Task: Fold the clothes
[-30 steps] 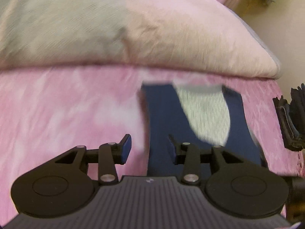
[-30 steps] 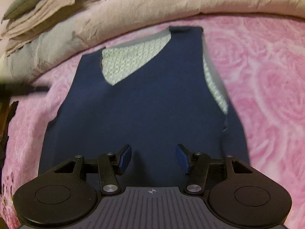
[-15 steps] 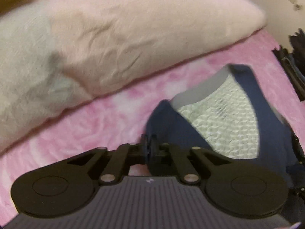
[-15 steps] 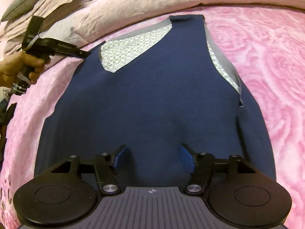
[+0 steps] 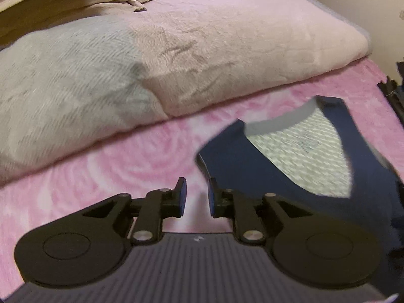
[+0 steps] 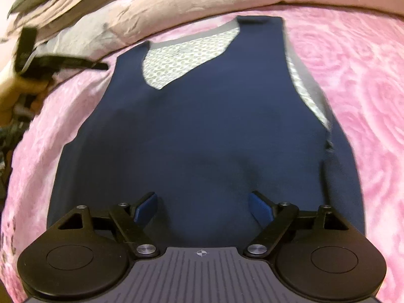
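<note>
The left gripper [image 5: 196,194] is seen with its jaws parted by a narrow gap; nothing is held between them, and the inner finger lies just beside the vest's [image 6: 202,131] near shoulder strap, though contact cannot be judged. The right gripper [image 6: 203,205] is spread wide over the vest's lower part, with nothing clamped; whether its blue pads [image 6: 260,205] touch the cloth cannot be told. The vest is laid flat on the bed [image 6: 353,58], its hem toward the right gripper and its neck toward the head of the bed, just short of the folded blanket [image 5: 227,40]. It is of smooth navy cloth, sleeveless, with a deep V neck edged in a grey band. A pale lining with a small repeated green-grey pattern is shown inside the neck and at one armhole. The bed is covered in plush pink fabric with embossed rose swirls. The blanket is thick and fleecy, pale pink with a grey part. A hand [image 6: 17,88] is seen on the left gripper's handle. A small crosshair mark is borne on each gripper body; no writing can be read.
</note>
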Demonstrator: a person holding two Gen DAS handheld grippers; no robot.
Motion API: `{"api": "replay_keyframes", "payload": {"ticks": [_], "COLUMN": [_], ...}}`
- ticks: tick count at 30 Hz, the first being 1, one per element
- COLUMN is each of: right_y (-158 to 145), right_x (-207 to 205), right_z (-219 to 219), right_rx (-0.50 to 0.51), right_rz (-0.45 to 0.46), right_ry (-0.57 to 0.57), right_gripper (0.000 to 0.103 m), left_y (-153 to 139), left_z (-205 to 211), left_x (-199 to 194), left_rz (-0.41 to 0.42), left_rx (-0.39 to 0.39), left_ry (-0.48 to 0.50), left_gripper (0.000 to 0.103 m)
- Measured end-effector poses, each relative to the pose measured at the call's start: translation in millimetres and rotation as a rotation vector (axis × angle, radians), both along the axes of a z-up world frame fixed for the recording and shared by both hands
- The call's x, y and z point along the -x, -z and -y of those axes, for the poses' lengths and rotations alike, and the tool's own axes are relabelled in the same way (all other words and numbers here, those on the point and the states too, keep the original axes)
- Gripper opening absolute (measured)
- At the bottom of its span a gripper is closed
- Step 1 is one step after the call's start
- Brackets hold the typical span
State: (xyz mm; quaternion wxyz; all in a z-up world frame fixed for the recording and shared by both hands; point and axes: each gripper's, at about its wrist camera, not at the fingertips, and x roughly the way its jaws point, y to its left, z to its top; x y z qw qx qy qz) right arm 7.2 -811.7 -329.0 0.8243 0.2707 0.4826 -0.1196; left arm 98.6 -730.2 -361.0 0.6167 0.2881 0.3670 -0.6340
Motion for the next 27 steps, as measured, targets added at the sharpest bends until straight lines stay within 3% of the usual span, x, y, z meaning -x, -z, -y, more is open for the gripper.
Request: {"api": "replay_keyframes", "payload": {"ticks": [4,9,19,22,23,24,27], "right_y": [-8.0,-13.6,-47.2,-49.7,-49.0,-48.3,-46.8], "right_x": [25.3,88.1,207.7,244.8,256.2,267.6,298.1], "right_z": [6.1,28.0,-37.3,-74.2,-84.0,-93.9,-118.0], "right_rx": [0.050,0.170,0.094,0.045,0.025,0.004,-0.049], "right_rz": [-0.036,-0.206,-0.195,-0.196,-0.202,-0.208,-0.212], "right_ry": [0.047,0.312,0.454,0.504,0.523,0.542,0.565], "right_gripper": [0.082,0.082,0.082,0.080,0.069,0.065,0.063], "left_y": [-11.5,-17.1,-29.3,-29.6,-30.4,-32.0,-40.3], "left_z": [-50.4,-123.1,-230.4,-246.3,-249.4,-249.0,-238.6], "left_x": [15.0,48.0,132.2,171.3,187.4,199.5,236.7], "left_rz": [-0.027,-0.040,-0.106,-0.129,-0.133,-0.127,-0.104], "left_rx": [-0.010,-0.057,-0.133,-0.149,-0.150,-0.143,-0.107], "left_ry": [0.007,0.044,0.178,0.291,0.342,0.382,0.499], "left_gripper": [0.018,0.020,0.025,0.025,0.025,0.025,0.025]}}
